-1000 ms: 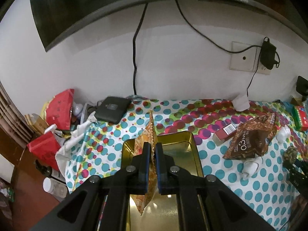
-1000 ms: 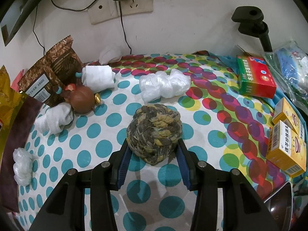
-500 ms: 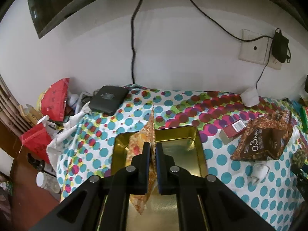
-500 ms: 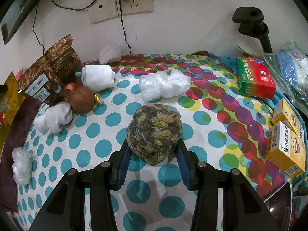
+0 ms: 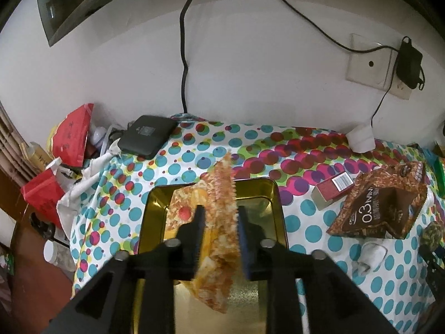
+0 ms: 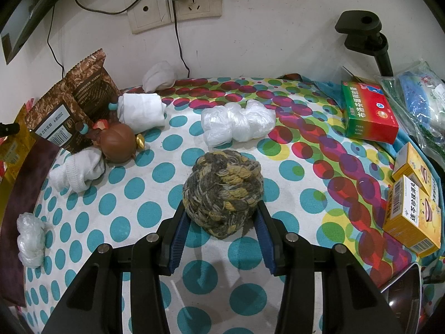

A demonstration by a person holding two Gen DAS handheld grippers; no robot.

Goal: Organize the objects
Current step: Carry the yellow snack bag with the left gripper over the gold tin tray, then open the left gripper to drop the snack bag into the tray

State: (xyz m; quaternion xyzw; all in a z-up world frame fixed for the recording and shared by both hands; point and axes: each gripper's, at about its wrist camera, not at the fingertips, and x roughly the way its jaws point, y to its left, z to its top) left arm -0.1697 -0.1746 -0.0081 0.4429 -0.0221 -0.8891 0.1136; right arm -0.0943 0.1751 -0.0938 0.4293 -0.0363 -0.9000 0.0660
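In the left wrist view my left gripper (image 5: 218, 214) is open above a gold metal tin (image 5: 267, 194). An orange snack packet (image 5: 214, 222) stands loose between the spread jaws and leans into the tin. In the right wrist view my right gripper (image 6: 221, 217) is closed around a grey and yellow woven ball (image 6: 222, 189) that rests on the dotted tablecloth (image 6: 155, 211).
A brown snack bag (image 5: 381, 203), a red carton (image 5: 331, 189) and a black box (image 5: 147, 135) lie around the tin. Near the ball are white socks (image 6: 140, 111), a plastic wad (image 6: 239, 123), a brown figurine (image 6: 116, 143), a green-red box (image 6: 370, 111) and yellow boxes (image 6: 414, 214).
My left gripper has opened and let go of the orange packet, which now sits loose in the tin. The right gripper and ball have not moved.
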